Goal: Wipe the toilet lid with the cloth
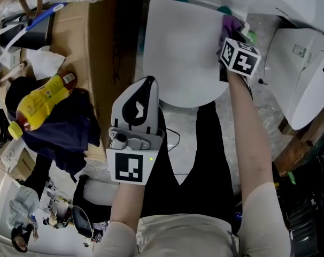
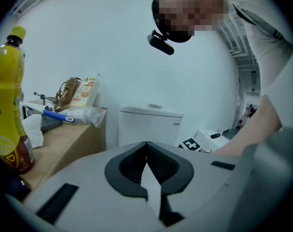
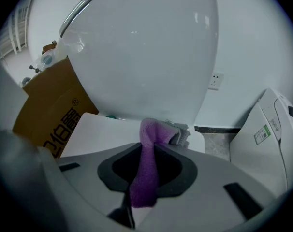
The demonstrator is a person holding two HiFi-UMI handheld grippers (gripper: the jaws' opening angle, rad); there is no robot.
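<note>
The white toilet lid lies closed at the top middle of the head view. My right gripper is over the lid's far right side, shut on a purple cloth. In the right gripper view the cloth hangs between the jaws of that gripper, with the lid just below and the tank behind. My left gripper hovers at the lid's near left edge, shut and holding nothing. In its own view the left gripper points toward the tank.
A brown cardboard box stands left of the toilet, with a yellow bottle and dark fabric further left. A white appliance sits on the floor at the right. The person's legs are in front of the toilet.
</note>
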